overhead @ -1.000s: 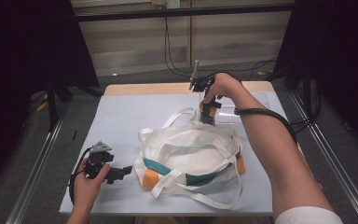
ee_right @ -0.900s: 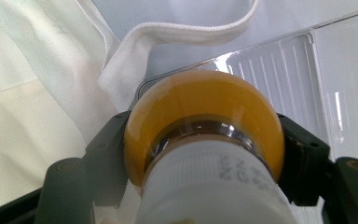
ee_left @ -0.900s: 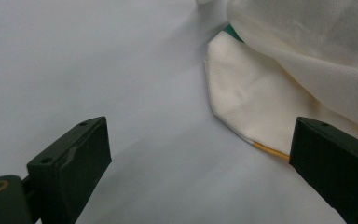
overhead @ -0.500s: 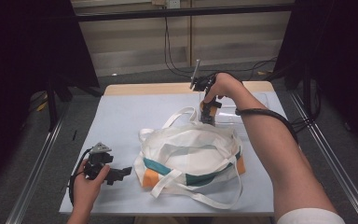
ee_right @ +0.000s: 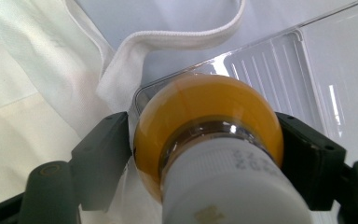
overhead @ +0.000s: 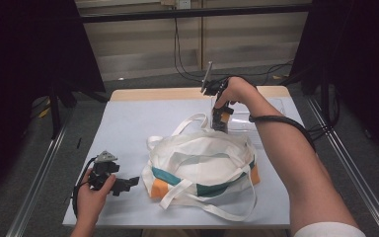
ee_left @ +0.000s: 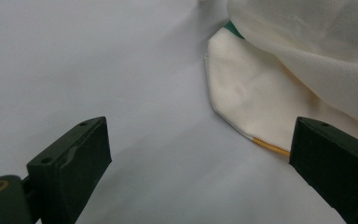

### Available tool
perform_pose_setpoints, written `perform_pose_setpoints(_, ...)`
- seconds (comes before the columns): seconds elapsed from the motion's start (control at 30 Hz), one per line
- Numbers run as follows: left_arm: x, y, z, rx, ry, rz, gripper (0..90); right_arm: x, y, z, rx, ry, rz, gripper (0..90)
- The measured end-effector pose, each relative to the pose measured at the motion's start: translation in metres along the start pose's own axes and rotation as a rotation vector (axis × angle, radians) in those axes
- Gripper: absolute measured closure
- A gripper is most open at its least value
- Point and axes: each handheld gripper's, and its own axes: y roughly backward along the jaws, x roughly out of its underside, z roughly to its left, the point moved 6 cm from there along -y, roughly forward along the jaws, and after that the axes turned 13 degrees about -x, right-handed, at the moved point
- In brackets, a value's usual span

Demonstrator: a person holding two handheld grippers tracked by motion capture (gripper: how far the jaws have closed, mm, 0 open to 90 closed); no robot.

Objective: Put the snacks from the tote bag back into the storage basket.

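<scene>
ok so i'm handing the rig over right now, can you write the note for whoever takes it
Left gripper: open, empty, low over the table by the tote bag corner.
Right gripper: jaws have just been opening, amber bulb between them; unclear if the pads press it.
Bulb is at the clear tray, behind the bag.
Done: bulb at tray.
Left: probably free the bulb, back off.
</scene>
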Motion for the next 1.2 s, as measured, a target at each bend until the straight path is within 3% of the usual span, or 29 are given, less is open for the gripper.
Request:
perform_pose_setpoints(0.3, -0.001, -0.001, -0.001, 0.003, -0.013, 0.011, 5.0, 0.005, 0.002, 0.001, 0.005, -0.075, -0.009, 15.7)
perform_pose_setpoints(0.53, -0.002, -0.002, 0.0, 0.004, -0.025, 0.011, 5.0, 0.01, 0.006, 0.001, 0.01, -0.092, -0.018, 12.7)
perform_pose_setpoints(0.57, -0.002, -0.003, -0.001, 0.006, -0.009, 0.002, 5.0, 0.011, 0.007, 0.002, 0.01, -0.103, -0.017, 12.3)
perform_pose_setpoints(0.63, -0.003, -0.002, -0.002, 0.008, -0.012, 0.003, 5.1, 0.012, 0.007, 0.001, 0.015, -0.086, -0.013, 12.1)
perform_pose_setpoints(0.67, -0.003, -0.002, -0.001, 0.008, -0.027, 0.01, 5.0, 0.013, 0.008, 0.0, 0.018, -0.087, -0.014, 11.7)
perform_pose_setpoints(0.83, -0.004, -0.003, -0.002, 0.019, -0.018, 0.008, 5.0, 0.017, 0.01, 0.0, 0.027, -0.099, -0.016, 10.5)
perform_pose_setpoints(0.87, -0.004, -0.002, -0.001, 0.019, -0.034, 0.018, 5.0, 0.018, 0.01, 0.001, 0.026, -0.116, -0.017, 10.3)
perform_pose_setpoints(1.07, -0.006, -0.004, -0.004, 0.012, -0.023, 0.0, 5.0, 0.025, 0.012, 0.001, 0.029, -0.131, -0.017, 9.7)
perform_pose_setpoints(1.1, -0.006, -0.004, -0.003, 0.011, -0.022, -0.001, 5.0, 0.026, 0.012, 0.0, 0.029, -0.112, -0.018, 9.7)
perform_pose_setpoints(1.2, -0.006, -0.004, -0.004, 0.018, -0.027, 0.007, 5.0, 0.028, 0.013, 0.002, 0.028, -0.119, -0.022, 9.6)
